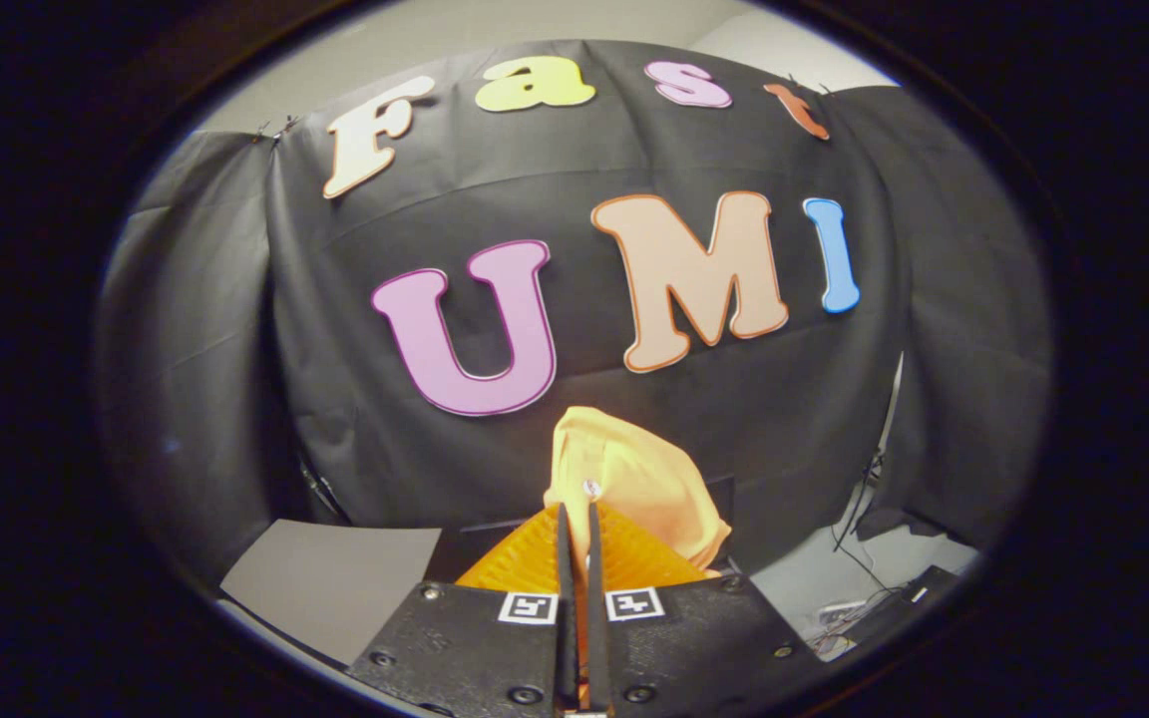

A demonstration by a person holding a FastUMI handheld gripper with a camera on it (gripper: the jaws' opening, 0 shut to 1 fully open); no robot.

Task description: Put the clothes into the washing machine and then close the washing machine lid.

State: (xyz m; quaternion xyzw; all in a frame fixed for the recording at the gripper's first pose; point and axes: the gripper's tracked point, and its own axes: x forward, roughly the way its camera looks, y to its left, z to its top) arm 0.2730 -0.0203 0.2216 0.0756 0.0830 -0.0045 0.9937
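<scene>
Transfer step: the gripper [579, 519] pinches the garment [634, 479] between both fingers, carried aloft before the booth wall (washer unseen). Next move likely requires locating the drum, then lowering.

A black cloth [555, 179] hangs as the back wall of the booth, creased and sagging, and folds round into darker side panels at left and right. Above it runs a strip of pale wall [495, 25]. Low at the left lies a flat grey sheet [335, 588], perhaps a board or a table top. Low at the right, dark cables [859, 558] trail down over a pale floor [814, 583]. The light is dim and even.
</scene>
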